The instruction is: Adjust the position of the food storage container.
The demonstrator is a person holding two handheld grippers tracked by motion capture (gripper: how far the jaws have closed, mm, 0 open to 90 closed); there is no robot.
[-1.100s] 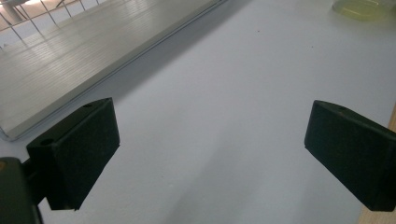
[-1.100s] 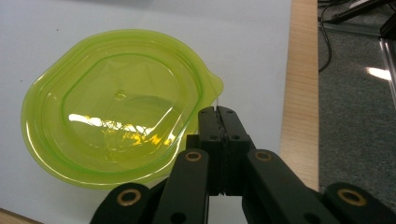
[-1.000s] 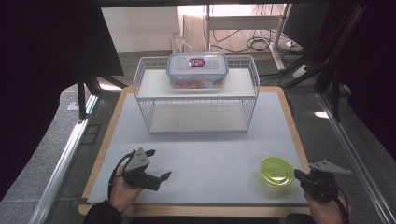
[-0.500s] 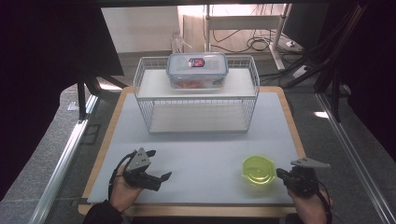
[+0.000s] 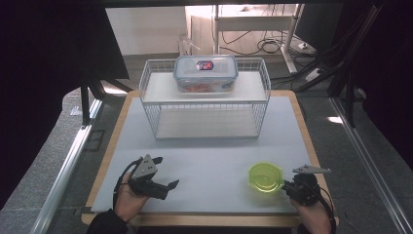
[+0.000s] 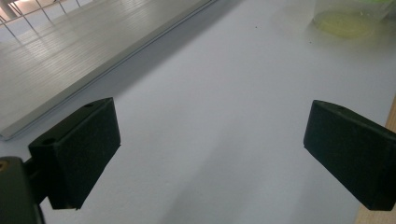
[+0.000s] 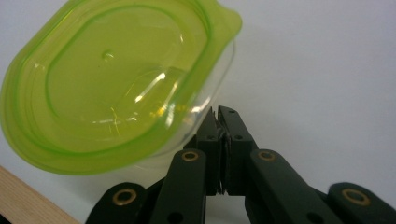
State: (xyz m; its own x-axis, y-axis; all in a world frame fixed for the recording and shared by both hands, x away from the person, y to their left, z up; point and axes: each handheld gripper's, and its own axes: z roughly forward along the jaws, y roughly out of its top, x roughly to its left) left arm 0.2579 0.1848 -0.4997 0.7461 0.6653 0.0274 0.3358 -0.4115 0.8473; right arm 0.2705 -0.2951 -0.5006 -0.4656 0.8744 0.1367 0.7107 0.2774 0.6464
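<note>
Two tongs: right tongs [image 7: 219, 116] clenched on green-lidded container [image 5: 265, 177] rim, low on desk [image 5: 214, 161]; left tongs [image 6: 210, 144] released, empty.

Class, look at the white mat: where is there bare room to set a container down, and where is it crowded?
Bare: the mat between the wire rack and the hands, and between the left gripper and the green container. Crowded: the right front corner, container against right gripper.

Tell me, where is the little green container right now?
In the high view the green-lidded container sits on the white mat near its front right corner, right beside the right gripper and well in front of the wire rack.
</note>
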